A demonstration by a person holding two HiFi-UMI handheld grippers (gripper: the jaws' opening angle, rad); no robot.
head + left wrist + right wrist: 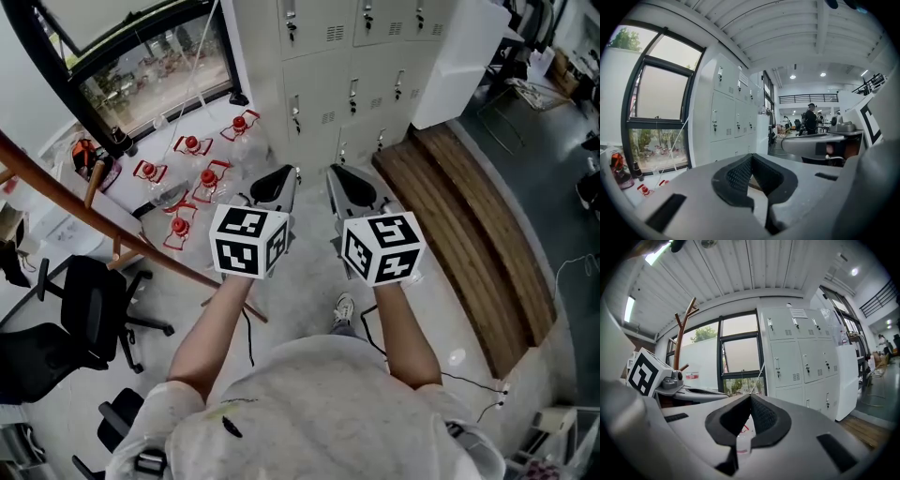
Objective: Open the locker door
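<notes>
Lockers (323,103) stood ahead of both grippers, well apart from them, with every door closed. Empty, the left gripper (751,158) and the right gripper (750,398) were each clenched on nothing, jaws meeting at the tips. Which door was meant could not be told; perhaps the middle-row door (786,369) ahead and right of the right gripper. Being painted sheet metal, it would probably swing stiffly but lightly on its hinges. The small latch handle (777,366) looked like the only hold, slim and smooth.

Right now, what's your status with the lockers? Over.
Both shut and empty: left gripper, right gripper, short of the lockers. Doors in view closed. Off left, red-capped bottles on floor; off right, wooden bench.
</notes>
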